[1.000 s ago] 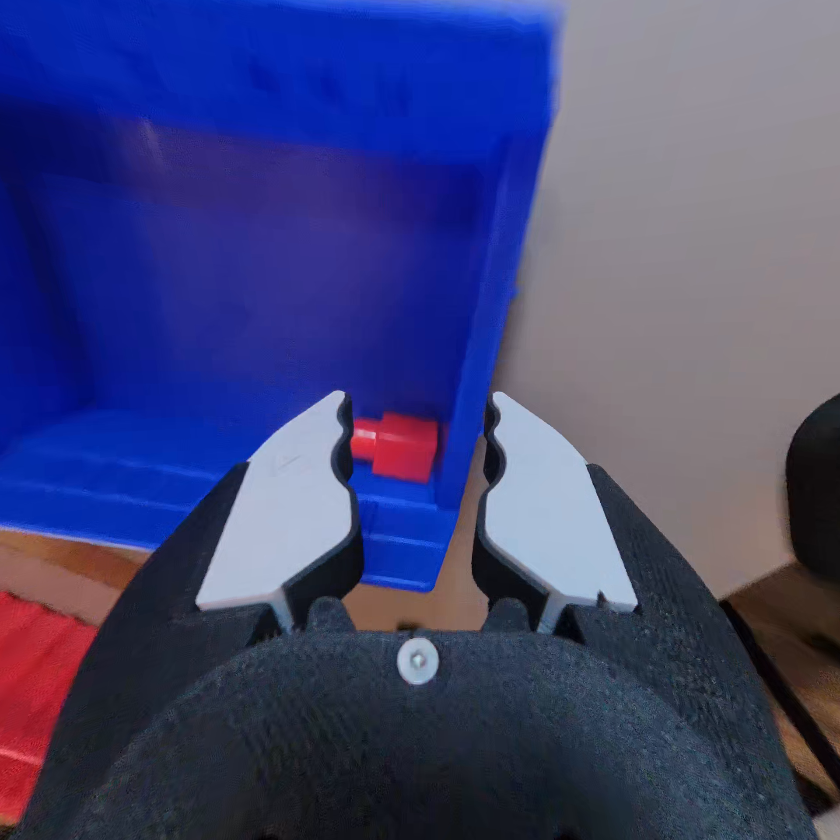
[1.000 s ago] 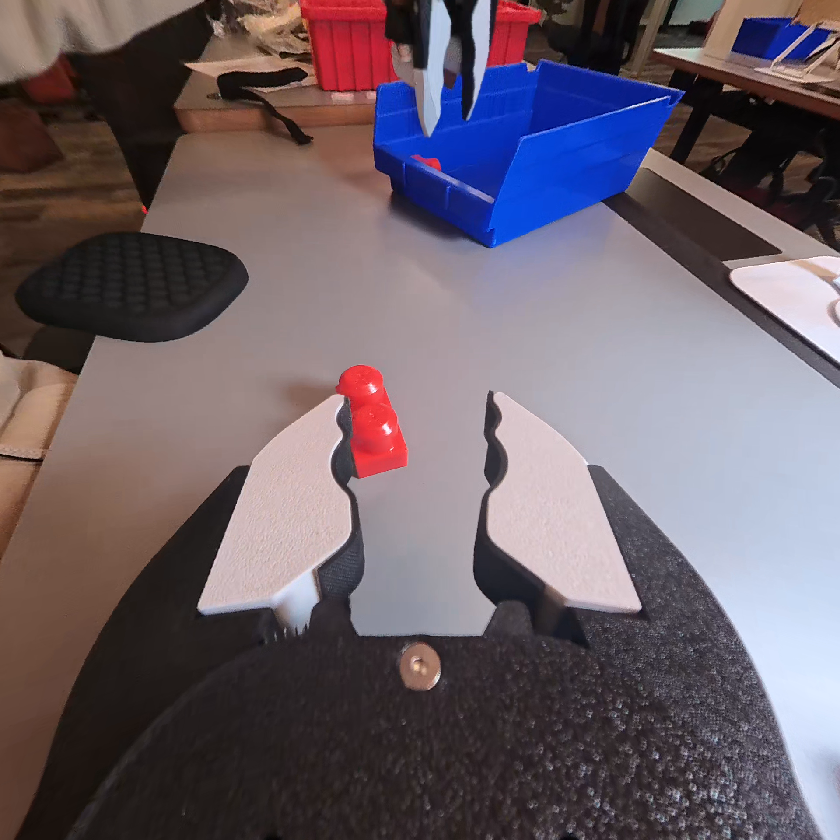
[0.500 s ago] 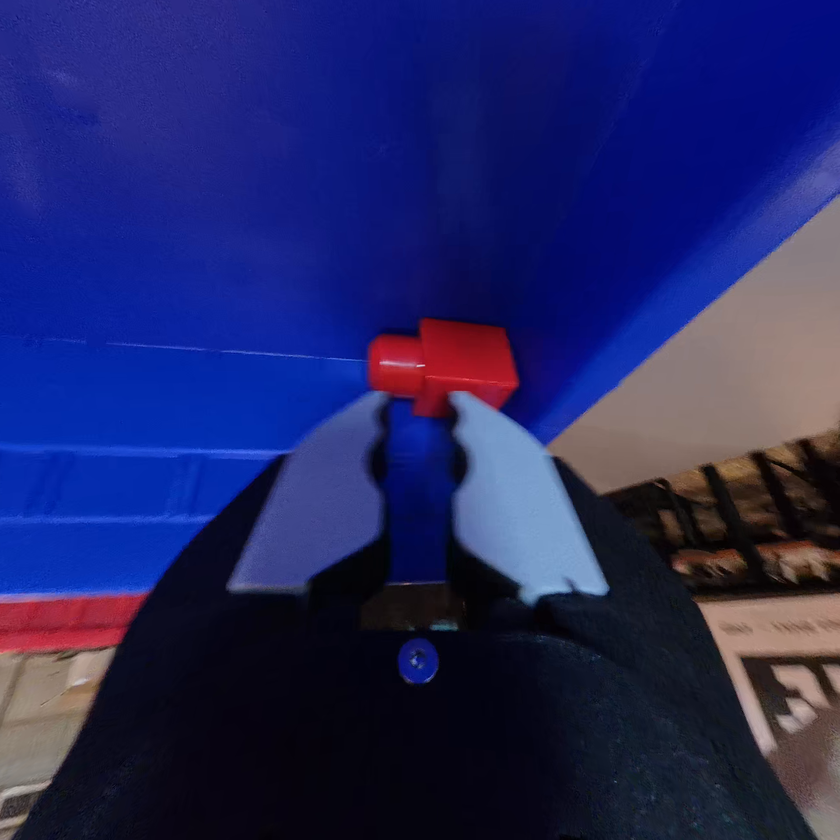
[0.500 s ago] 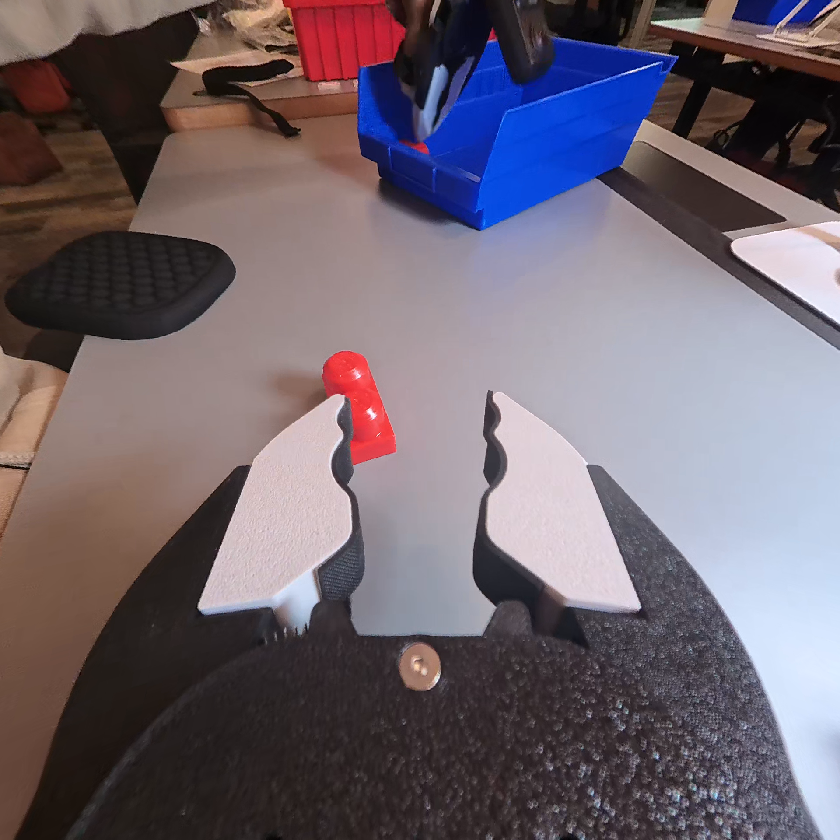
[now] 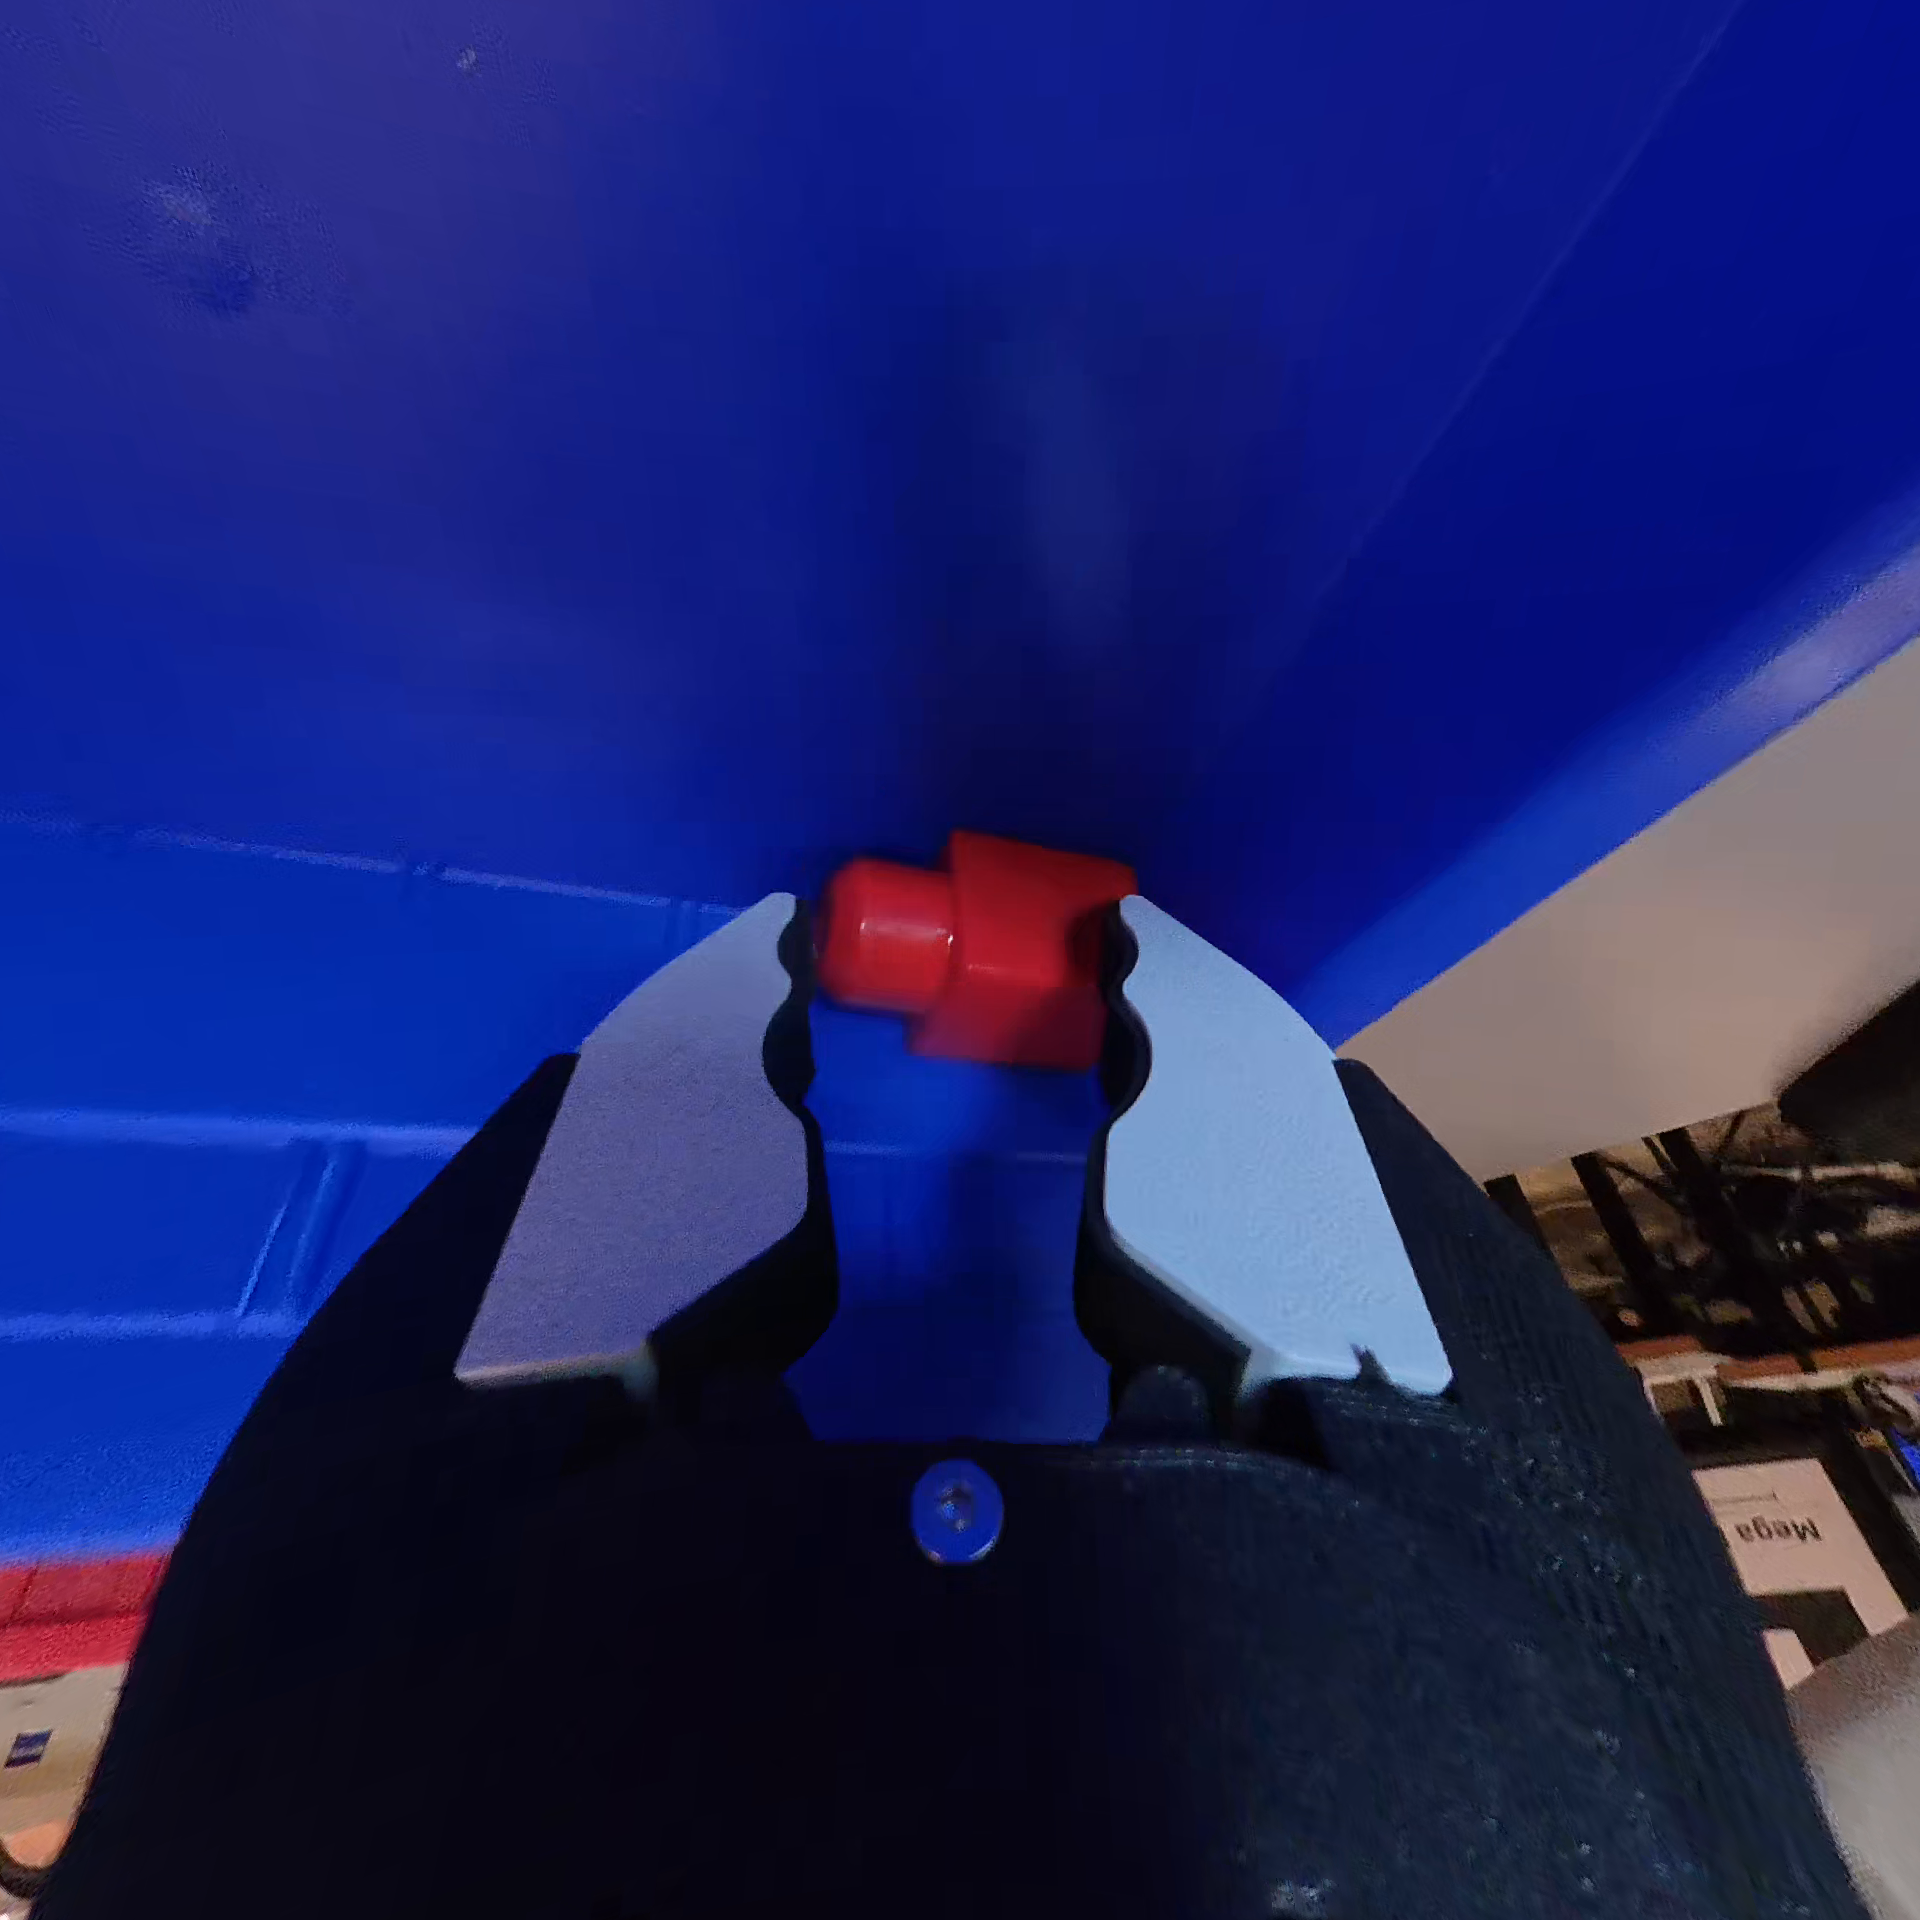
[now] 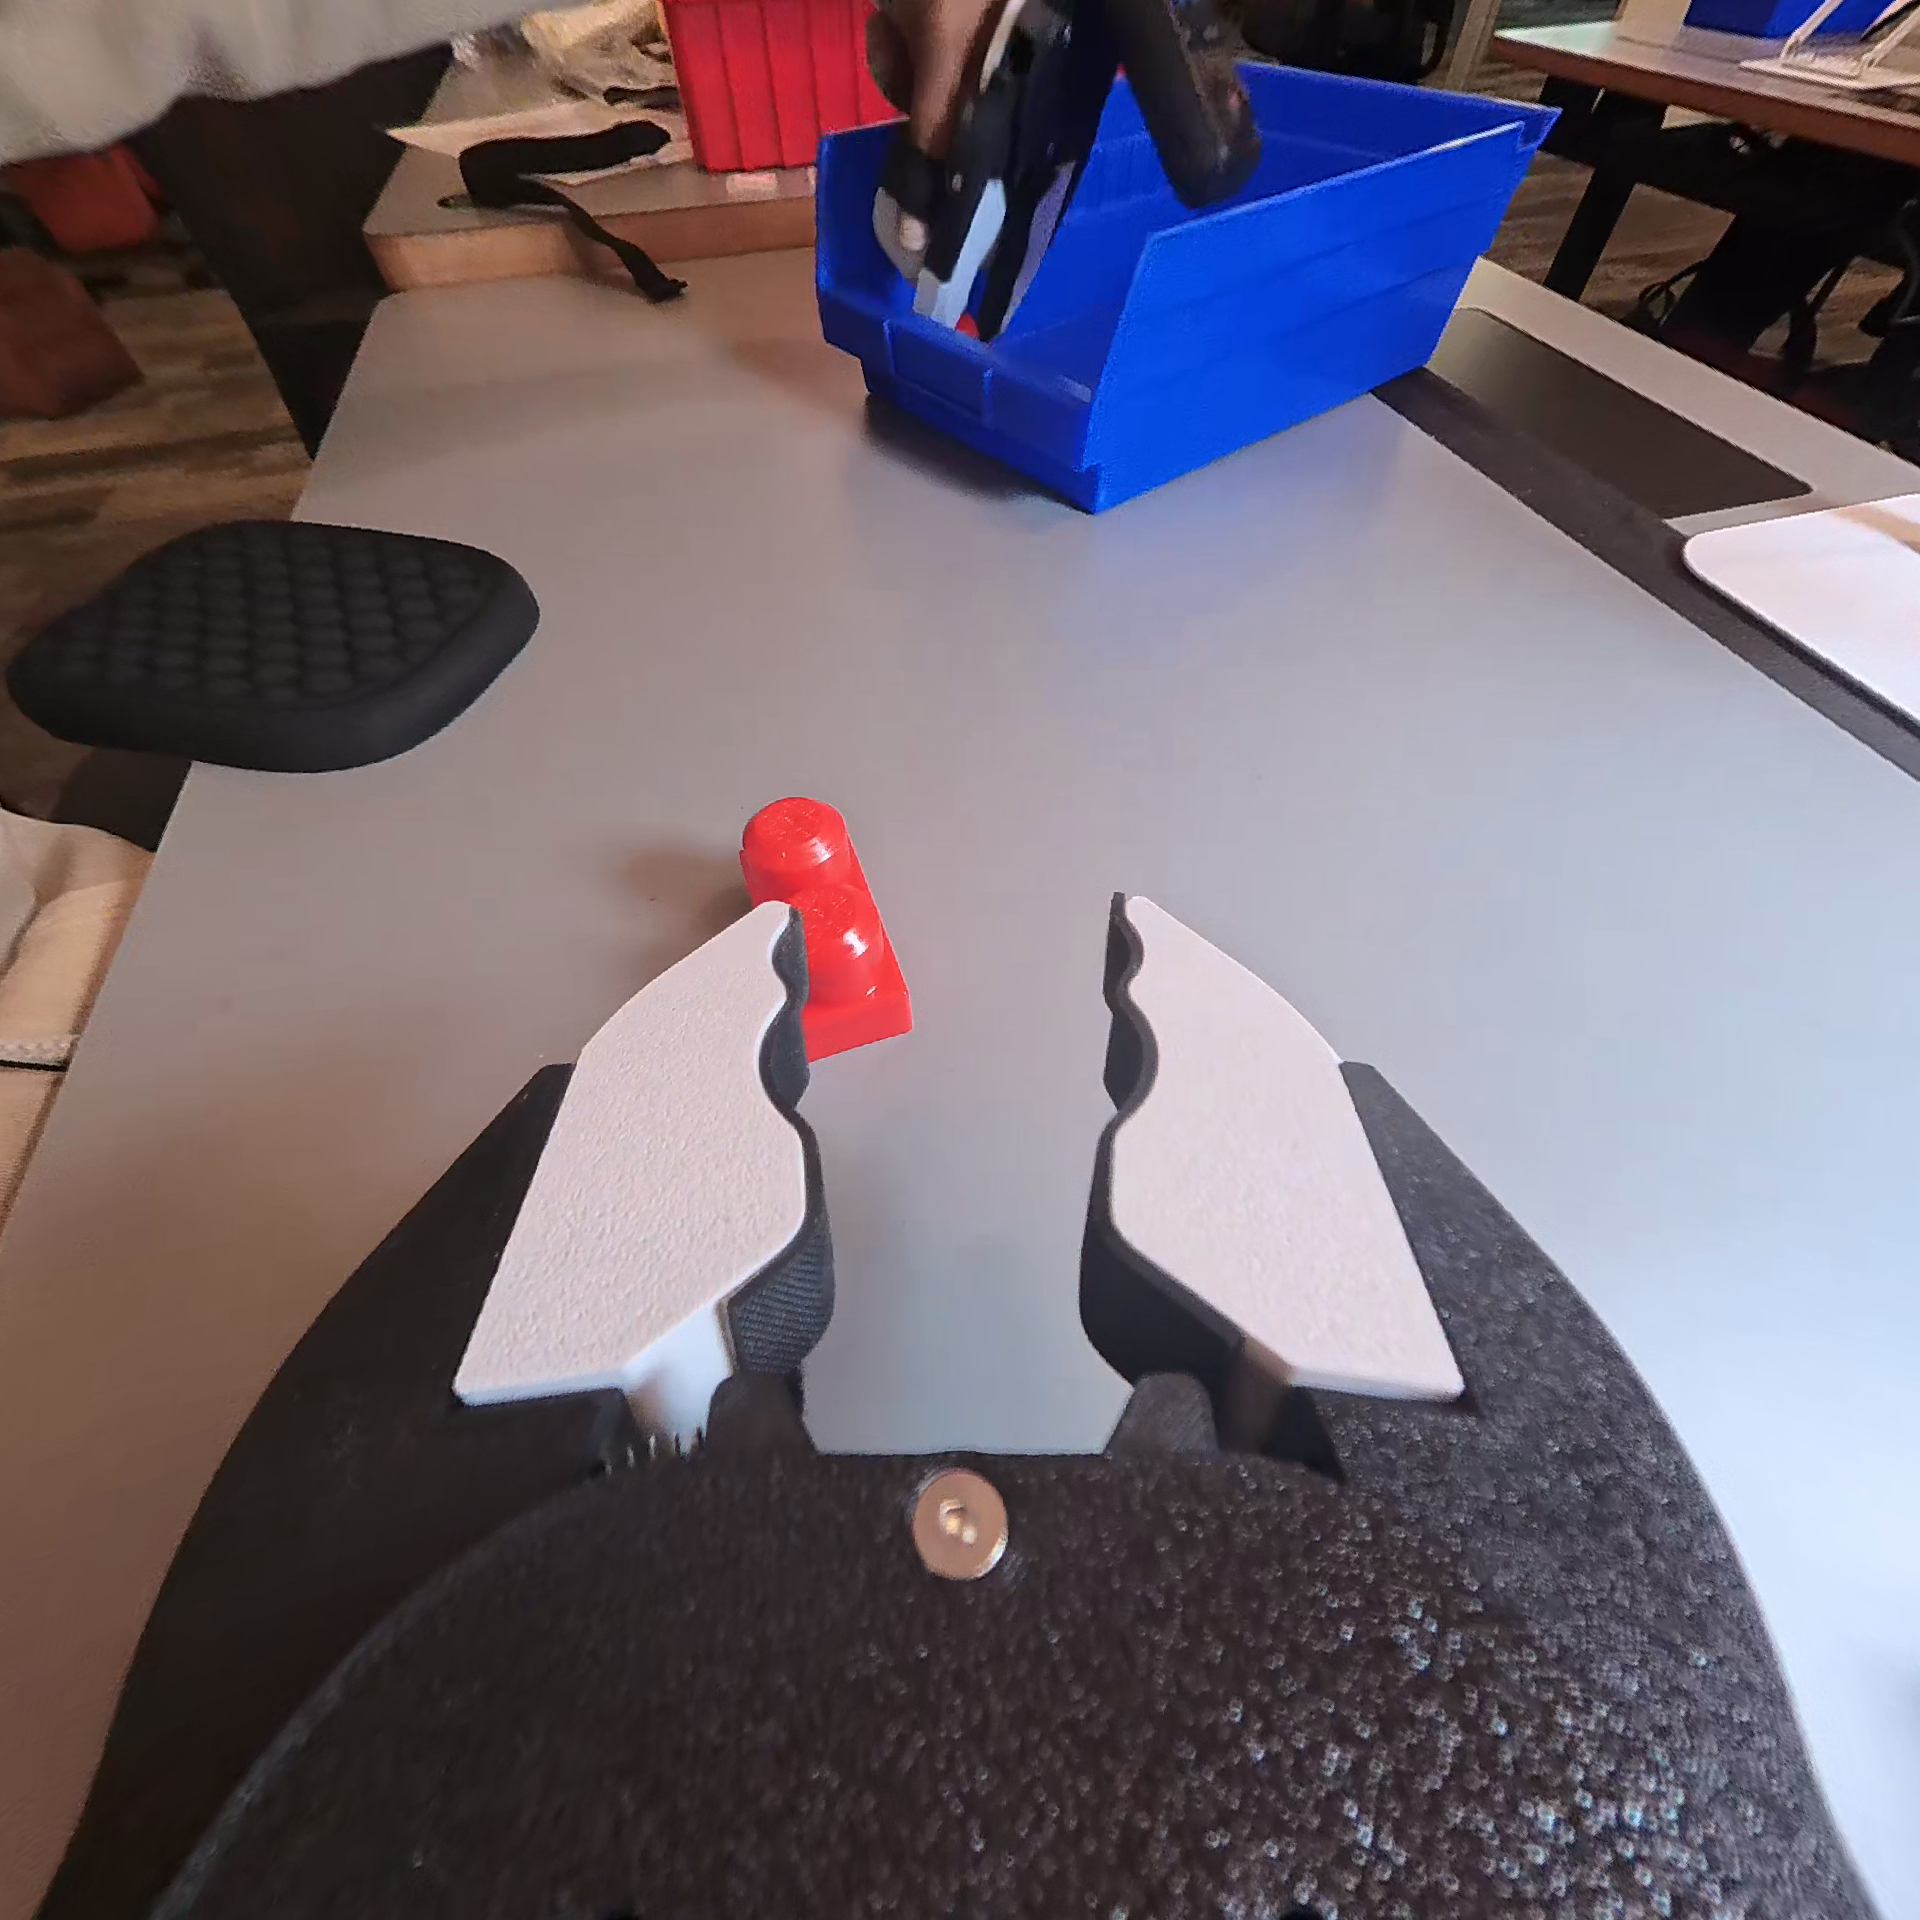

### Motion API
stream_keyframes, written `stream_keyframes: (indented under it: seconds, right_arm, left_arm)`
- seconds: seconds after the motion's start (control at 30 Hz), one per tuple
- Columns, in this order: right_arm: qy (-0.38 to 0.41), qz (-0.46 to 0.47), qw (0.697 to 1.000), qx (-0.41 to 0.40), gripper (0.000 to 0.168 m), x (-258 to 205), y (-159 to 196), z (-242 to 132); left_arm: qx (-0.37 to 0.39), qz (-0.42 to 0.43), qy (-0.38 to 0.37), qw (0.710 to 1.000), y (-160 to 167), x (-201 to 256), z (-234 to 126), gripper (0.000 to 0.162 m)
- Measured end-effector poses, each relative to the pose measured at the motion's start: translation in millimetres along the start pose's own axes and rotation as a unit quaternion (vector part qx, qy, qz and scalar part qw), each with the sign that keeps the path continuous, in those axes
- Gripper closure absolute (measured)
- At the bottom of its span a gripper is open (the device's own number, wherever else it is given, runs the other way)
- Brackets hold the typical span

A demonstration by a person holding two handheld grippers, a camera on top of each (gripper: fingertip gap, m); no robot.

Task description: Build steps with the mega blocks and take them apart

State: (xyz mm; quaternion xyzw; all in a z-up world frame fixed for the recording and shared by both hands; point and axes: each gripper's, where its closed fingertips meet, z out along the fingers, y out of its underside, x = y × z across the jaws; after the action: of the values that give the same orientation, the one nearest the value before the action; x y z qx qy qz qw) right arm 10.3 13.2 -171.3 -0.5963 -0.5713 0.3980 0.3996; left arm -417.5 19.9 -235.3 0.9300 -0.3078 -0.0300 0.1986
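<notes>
Inside the blue bin [image 6: 1226, 301], the left gripper [image 5: 956, 914] gapes around a red block [image 5: 997, 956]; only the right wrist view shows the wide right gripper [image 6: 951, 914] beside a two-stud block [image 6: 831, 935].

The left finger [image 6: 665, 1122] is hiding part of the two-stud red block [image 6: 831, 935]; the far gripper [image 6: 971, 275], upper centre, is covering the bin's small red block [image 6: 966, 325].

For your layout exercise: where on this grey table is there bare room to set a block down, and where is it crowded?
Free: the grey table between the two-stud red block and the blue bin. Crowded: inside the bin's near corner, where the left gripper brackets a small red block.
</notes>
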Motion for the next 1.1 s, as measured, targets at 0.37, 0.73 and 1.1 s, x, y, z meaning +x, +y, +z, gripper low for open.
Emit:
stream_keyframes:
  seconds: [0.37,0.73,1.1]
  right_arm:
    - [0.005,0.009,1.0,-0.012,0.113,7,8,1]
    - [0.0,0.012,1.0,-0.014,0.113,6,10,3]
    - [0.005,0.012,1.0,-0.014,0.114,8,10,2]
  left_arm:
    - [-0.03,0.052,-0.17,0.984,0,-51,-14,0.161]
    - [-0.04,0.082,-0.099,0.991,32,-18,-16,0.1]
    - [0.058,0.106,-0.175,0.977,-8,-37,-25,0.153]
